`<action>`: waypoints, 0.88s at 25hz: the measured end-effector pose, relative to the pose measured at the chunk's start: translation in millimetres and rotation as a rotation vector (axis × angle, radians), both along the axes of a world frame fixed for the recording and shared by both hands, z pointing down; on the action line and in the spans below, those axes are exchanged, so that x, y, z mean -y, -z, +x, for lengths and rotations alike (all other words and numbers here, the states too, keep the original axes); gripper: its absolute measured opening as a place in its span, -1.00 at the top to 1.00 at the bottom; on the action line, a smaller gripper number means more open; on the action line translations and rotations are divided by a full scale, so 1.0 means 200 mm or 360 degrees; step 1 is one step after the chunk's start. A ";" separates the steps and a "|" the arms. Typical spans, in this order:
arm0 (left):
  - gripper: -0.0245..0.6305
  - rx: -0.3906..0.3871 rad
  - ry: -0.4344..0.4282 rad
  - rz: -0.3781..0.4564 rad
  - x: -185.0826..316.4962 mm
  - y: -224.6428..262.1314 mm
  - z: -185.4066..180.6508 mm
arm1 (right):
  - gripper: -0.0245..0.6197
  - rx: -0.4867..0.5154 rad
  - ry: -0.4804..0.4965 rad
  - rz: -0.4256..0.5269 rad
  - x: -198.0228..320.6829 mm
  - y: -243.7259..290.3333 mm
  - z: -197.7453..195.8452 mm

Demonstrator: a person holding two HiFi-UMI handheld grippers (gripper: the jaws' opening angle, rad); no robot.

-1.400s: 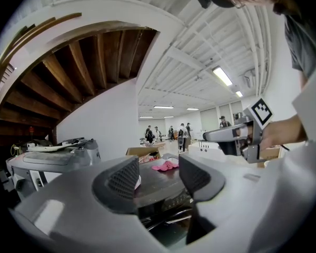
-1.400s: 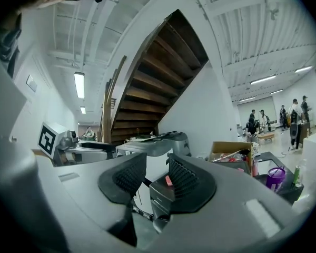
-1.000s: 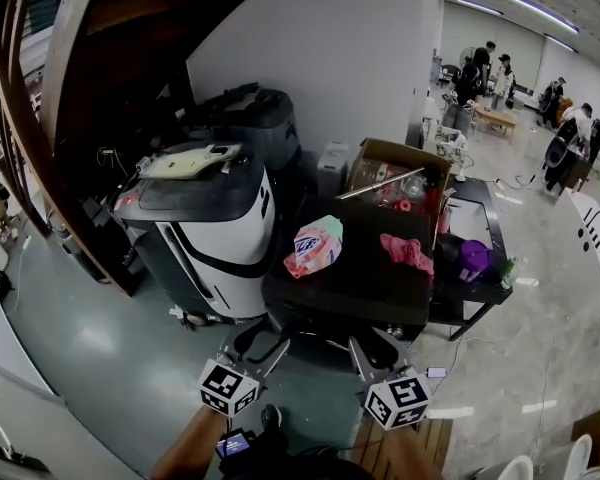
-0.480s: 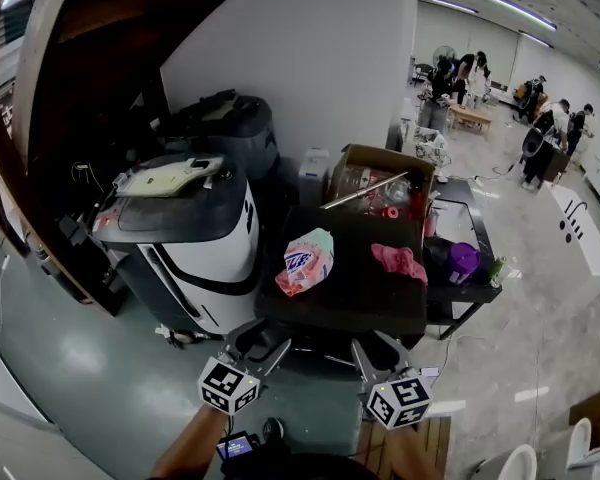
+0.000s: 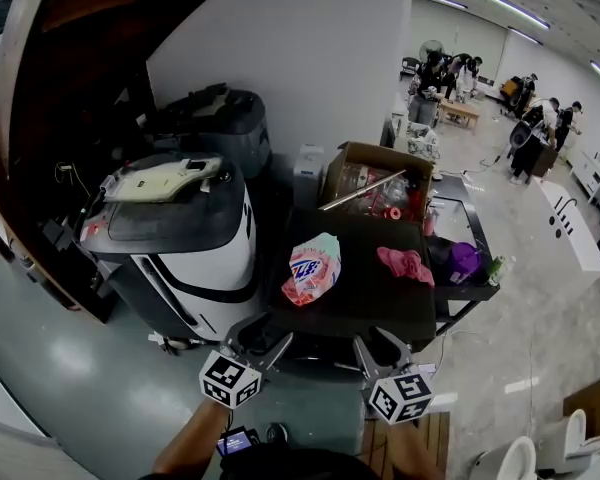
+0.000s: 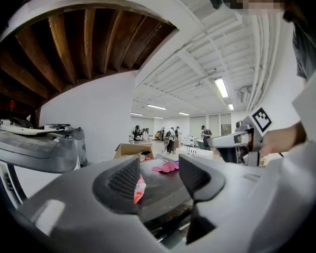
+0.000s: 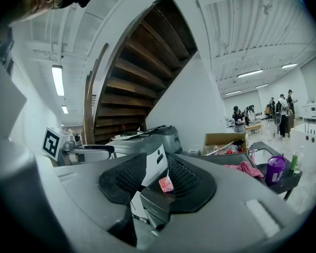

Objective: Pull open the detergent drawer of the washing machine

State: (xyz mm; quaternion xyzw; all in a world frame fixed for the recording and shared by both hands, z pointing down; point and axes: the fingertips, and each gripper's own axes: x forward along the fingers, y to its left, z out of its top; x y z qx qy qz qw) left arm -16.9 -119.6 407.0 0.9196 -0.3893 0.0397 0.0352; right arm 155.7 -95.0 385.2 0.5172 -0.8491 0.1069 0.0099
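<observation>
From the head view, both tools sit at the bottom edge. The left gripper (image 5: pixel 262 340) is at 7 o'clock and the right gripper (image 5: pixel 383 346) at 5 o'clock. Each has its fingers spread and nothing between them. Both aim at the dark-topped washing machine (image 5: pixel 365 293) in the centre, just short of its near edge. I cannot pick out the detergent drawer from up here.

On the lid lie a pink detergent bag (image 5: pixel 313 268) and, at its 3 o'clock, a pink cloth (image 5: pixel 405 263). A white-and-black machine (image 5: pixel 185 243) stands at 9 o'clock. An open cardboard box (image 5: pixel 380 168) sits at 12 o'clock behind the lid. A purple cup (image 5: pixel 465 258) rests on a low black desk (image 5: pixel 475 290) at 3 o'clock.

In the left gripper view, the left gripper (image 6: pixel 159 175) shows its fingers apart and holding nothing. The lid of the washing machine (image 6: pixel 163 191) fills the gap, with a sliver of the detergent bag (image 6: pixel 138 188) against the left finger. The pink cloth (image 6: pixel 166 166) lies beyond. The right gripper (image 6: pixel 242 144) floats at 3 o'clock.

In the right gripper view, the right gripper (image 7: pixel 158 178) also has parted, empty fingers, the gap narrower. They frame the near corner of the washing machine (image 7: pixel 152 207) with the detergent bag (image 7: pixel 165 184) on top. The left gripper (image 7: pixel 81 151) is at 9 o'clock and the purple cup (image 7: pixel 275 170) at 3 o'clock.
</observation>
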 end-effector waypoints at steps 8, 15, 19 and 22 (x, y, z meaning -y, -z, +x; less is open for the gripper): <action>0.14 -0.0039 -0.0058 -0.0021 0.16 -0.04 -0.17 | 0.51 -0.0040 -0.0065 -0.0038 0.11 -0.06 -0.17; 0.14 -0.0071 -0.0099 -0.0046 0.24 -0.09 -0.28 | 0.51 -0.0057 -0.0083 -0.0075 0.18 -0.09 -0.30; 0.14 -0.0118 -0.0090 -0.0078 0.27 -0.11 -0.32 | 0.51 -0.0058 -0.0052 -0.0092 0.21 -0.09 -0.36; 0.14 -0.0130 -0.0083 -0.0106 0.28 -0.15 -0.35 | 0.51 -0.0040 -0.0030 -0.0107 0.24 -0.11 -0.40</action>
